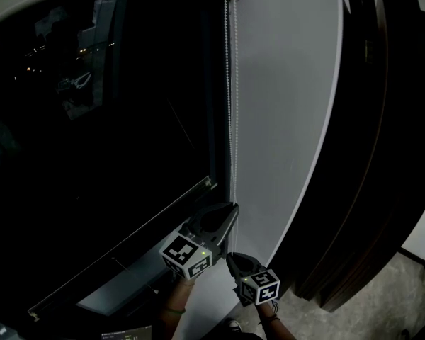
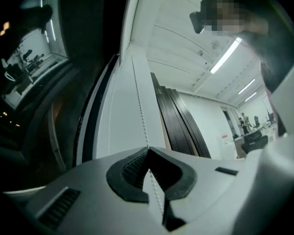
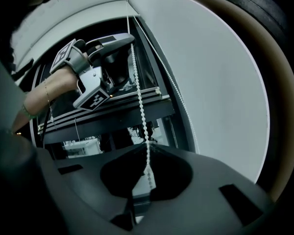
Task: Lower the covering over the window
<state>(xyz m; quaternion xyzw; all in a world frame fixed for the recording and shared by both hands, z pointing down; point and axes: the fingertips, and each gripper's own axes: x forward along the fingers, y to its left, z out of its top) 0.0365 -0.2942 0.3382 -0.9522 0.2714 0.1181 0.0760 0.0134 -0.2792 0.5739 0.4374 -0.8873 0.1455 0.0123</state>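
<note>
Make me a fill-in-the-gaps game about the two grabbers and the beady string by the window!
1. The left gripper is shut on the white bead chain, and so is the ____ gripper.
2. In the head view, the left gripper grips the chain ____ up than the right gripper.
3. The glass of the window looks ____, not bright.

Missing words: right; higher; dark

Dark panels (image 1: 372, 154) — beside a white wall (image 1: 283, 83)
</note>
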